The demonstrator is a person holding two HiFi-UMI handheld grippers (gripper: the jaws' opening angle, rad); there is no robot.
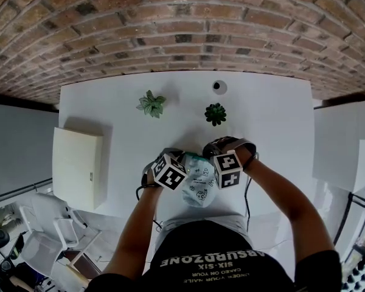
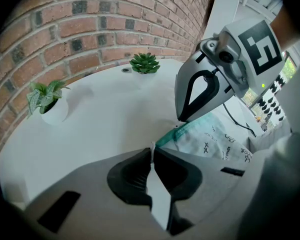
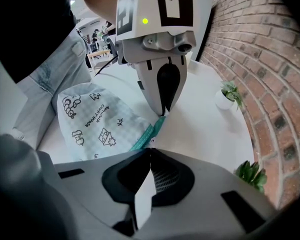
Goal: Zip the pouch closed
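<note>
A pale pouch printed with doodles lies at the white table's near edge, right in front of the person. Its teal zip runs along the far edge. My left gripper is shut on one end of that zip edge; in the right gripper view its tips pinch the teal tape. My right gripper is shut on the same edge a little way along, as the left gripper view shows. Whether it holds the zip pull is hidden. Both point steeply down, close together.
Two small potted plants stand farther back on the table, near a round cable hole. A cream box sits at the left edge. A brick wall lies behind, and a white chair stands lower left.
</note>
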